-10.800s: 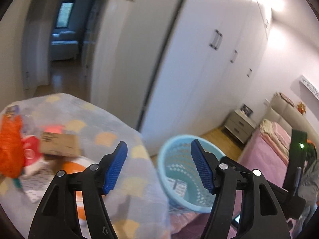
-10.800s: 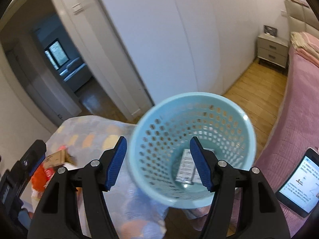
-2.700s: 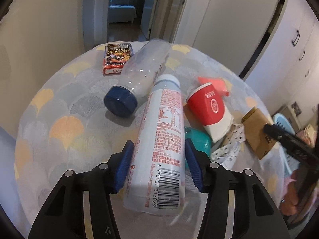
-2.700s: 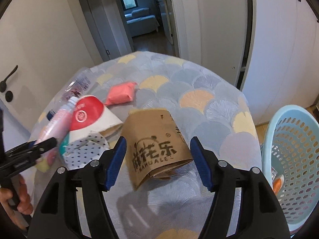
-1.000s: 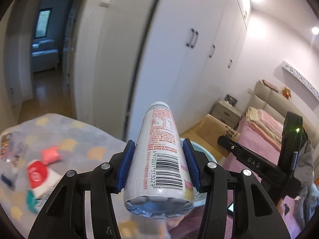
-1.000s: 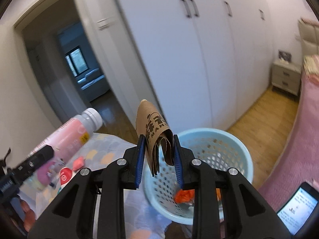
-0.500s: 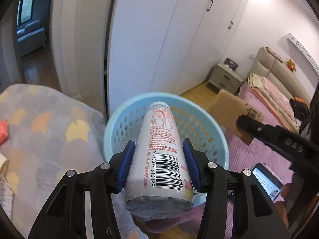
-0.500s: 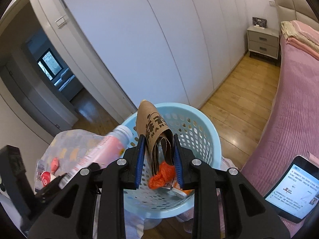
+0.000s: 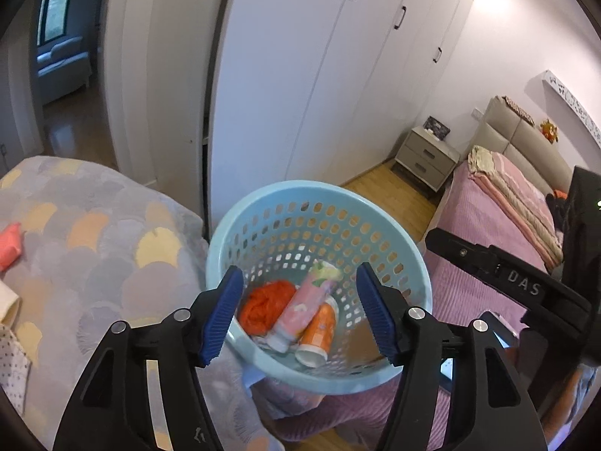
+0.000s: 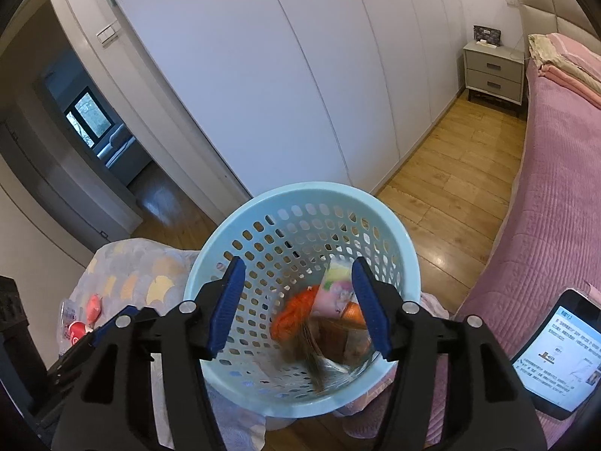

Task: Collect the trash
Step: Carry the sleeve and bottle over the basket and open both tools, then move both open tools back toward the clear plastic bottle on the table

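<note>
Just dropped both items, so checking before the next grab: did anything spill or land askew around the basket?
Nothing stands out. The pink-labelled bottle and brown paper bag both lie inside the light blue perforated plastic basket, nothing over its rim.

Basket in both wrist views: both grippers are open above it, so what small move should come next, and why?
Probably lift both grippers back toward the table. The left gripper and right gripper, whose jaws just opened, hold nothing; the pink bottle lies in the basket, and a red cup remains on the table.

A home bedroom: pink-covered bed [image 10: 556, 173], grey nightstand [image 10: 494, 71], white built-in wardrobes [image 10: 263, 75], wooden floor [image 10: 450, 195].
</note>
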Tool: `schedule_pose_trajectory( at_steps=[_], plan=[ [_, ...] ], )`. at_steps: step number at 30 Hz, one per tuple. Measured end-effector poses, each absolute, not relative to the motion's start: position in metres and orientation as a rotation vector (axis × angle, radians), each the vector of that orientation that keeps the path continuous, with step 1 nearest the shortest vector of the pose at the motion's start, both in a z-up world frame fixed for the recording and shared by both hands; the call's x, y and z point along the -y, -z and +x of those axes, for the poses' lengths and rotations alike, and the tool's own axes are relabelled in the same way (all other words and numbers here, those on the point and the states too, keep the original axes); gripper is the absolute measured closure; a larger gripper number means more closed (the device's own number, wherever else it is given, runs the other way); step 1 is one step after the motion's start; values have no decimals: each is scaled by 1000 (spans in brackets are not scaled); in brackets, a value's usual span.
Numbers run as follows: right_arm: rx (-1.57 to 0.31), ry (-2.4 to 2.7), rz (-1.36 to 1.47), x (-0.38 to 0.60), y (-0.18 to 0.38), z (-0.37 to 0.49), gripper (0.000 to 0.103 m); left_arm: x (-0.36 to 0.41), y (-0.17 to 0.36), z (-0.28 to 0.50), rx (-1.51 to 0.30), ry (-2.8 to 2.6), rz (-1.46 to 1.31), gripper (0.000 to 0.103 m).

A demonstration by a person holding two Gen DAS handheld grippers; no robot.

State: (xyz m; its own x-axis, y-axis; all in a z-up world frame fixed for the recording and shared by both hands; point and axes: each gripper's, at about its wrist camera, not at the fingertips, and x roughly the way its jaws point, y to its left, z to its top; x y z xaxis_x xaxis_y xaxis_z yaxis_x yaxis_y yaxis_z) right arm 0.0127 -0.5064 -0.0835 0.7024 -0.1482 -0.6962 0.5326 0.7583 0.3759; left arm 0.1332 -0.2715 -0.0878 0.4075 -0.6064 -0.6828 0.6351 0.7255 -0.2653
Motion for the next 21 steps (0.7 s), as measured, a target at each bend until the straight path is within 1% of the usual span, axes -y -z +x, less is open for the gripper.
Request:
schedule_pose_trajectory(
  at_steps=[12,21],
  plan=[
    [-670,350,568,479,68,15,47,225,69,135,-800,741,-47,41],
    [-636,205,479,417,43,34,47,162,43,138,-731,638,-104,41]
  ],
)
